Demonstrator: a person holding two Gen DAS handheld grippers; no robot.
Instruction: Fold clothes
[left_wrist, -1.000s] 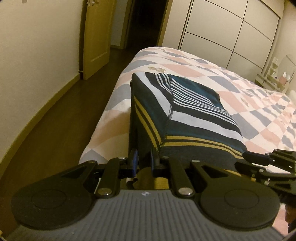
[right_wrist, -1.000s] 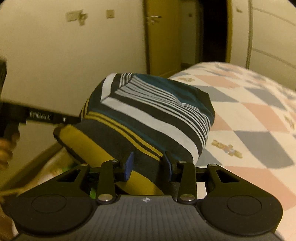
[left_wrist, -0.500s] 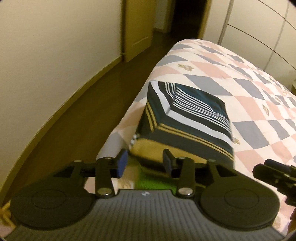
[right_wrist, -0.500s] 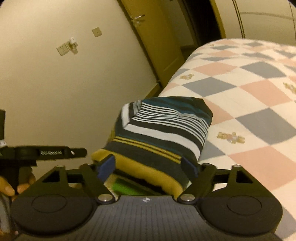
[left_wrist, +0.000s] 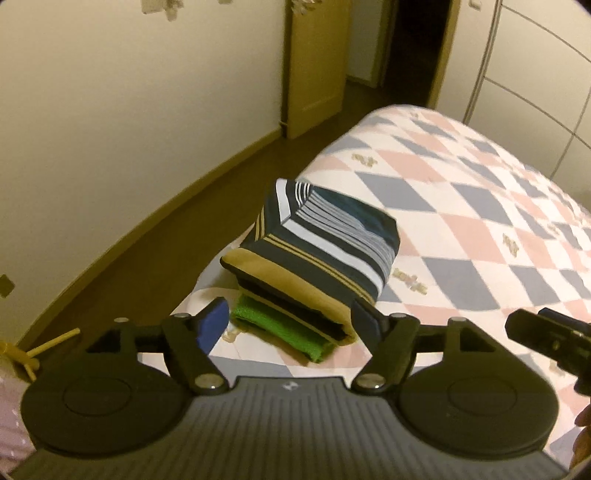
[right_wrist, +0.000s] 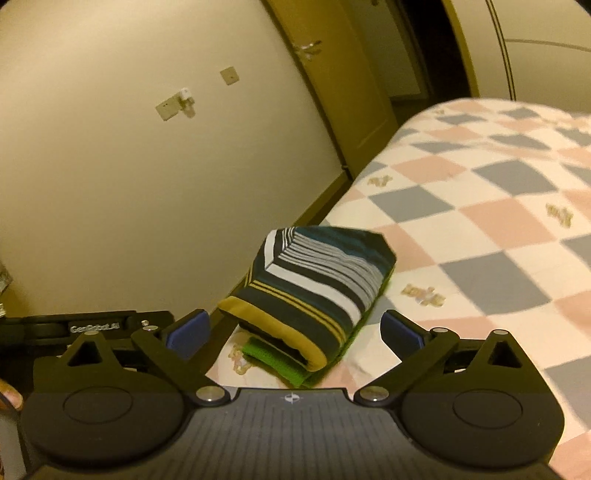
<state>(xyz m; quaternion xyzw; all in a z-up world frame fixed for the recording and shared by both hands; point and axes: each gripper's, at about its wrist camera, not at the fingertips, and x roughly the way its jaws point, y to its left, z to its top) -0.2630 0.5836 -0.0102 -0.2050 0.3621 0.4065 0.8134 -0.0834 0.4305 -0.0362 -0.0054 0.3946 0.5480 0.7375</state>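
Observation:
A folded striped garment (left_wrist: 325, 243) (right_wrist: 317, 280), dark with white, teal and mustard bands, lies on top of a folded green cloth (left_wrist: 280, 328) (right_wrist: 273, 358) near the bed's left edge. My left gripper (left_wrist: 291, 321) is open just short of the stack, its blue-padded fingers spread to either side and touching nothing. My right gripper (right_wrist: 291, 328) is open too, held back from the stack's near end. Each gripper shows at the edge of the other's view.
The bed (left_wrist: 480, 229) has a pink, grey and white checked cover and stretches to the right. A dark floor strip (left_wrist: 155, 251) runs between bed and wall. A wooden door (left_wrist: 314, 62) and white wardrobes (left_wrist: 535, 81) stand behind.
Both grippers went from shut on the striped garment to open and have drawn back. The garment now rests on the green cloth on the bed.

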